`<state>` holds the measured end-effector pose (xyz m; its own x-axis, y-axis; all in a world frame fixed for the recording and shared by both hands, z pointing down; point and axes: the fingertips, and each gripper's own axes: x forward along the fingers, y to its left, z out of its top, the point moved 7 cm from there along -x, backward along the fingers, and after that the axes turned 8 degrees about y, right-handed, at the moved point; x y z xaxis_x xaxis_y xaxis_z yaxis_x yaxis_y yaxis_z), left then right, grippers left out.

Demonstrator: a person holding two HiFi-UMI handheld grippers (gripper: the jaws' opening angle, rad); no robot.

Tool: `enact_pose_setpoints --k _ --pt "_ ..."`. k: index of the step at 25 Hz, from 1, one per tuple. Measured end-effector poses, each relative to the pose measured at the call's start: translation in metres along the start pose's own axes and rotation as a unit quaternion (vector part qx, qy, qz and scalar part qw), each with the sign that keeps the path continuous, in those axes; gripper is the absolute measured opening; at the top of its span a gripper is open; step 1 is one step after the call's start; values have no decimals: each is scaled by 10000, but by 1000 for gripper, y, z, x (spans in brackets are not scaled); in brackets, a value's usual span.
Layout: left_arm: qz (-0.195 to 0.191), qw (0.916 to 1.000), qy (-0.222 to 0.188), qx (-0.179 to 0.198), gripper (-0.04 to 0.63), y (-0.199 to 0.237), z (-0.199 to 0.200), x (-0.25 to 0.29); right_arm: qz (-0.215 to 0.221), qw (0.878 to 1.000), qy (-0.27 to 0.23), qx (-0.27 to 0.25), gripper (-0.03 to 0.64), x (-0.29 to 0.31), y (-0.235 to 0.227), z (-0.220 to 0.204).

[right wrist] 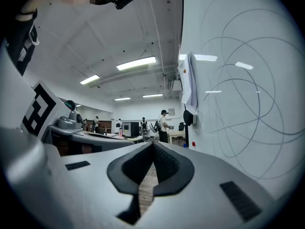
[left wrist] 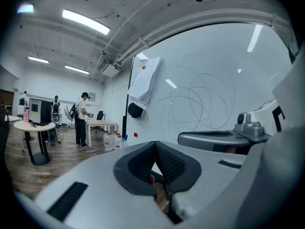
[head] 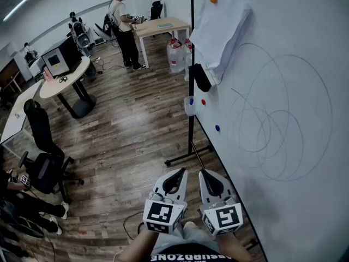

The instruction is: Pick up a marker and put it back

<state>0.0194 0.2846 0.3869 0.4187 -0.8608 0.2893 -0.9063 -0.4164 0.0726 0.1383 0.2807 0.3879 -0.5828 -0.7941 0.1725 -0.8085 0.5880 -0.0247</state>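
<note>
My two grippers hang side by side low in the head view, in front of the whiteboard [head: 283, 91]. The left gripper [head: 180, 171] is shut with nothing in it, and its own view shows its tips [left wrist: 155, 144] meeting. The right gripper [head: 202, 172] is also shut and holds nothing; its pads [right wrist: 152, 145] touch. No marker is in either one. A small white holder [head: 189, 108] with a blue tip at its top hangs at the board's left edge, well ahead of both grippers. I cannot make out a separate marker.
Grey circles are drawn over the board. A black eraser [head: 200, 76], a white cloth [head: 221, 26] and coloured magnets [head: 203, 101] stick to it. The board's stand [head: 188, 157] rests on the wood floor. A person [head: 124, 26] stands by a far table; office chairs [head: 43, 157] are at left.
</note>
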Motion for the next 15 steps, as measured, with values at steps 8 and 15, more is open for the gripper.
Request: enact_pose_setpoints --k 8,15 --pt "61 10000 10 75 8 -2 2 -7 -91 9999 -48 0 -2 -3 2 3" --pt "86 9999 81 71 8 7 2 0 -179 9995 -246 3 5 3 -3 9"
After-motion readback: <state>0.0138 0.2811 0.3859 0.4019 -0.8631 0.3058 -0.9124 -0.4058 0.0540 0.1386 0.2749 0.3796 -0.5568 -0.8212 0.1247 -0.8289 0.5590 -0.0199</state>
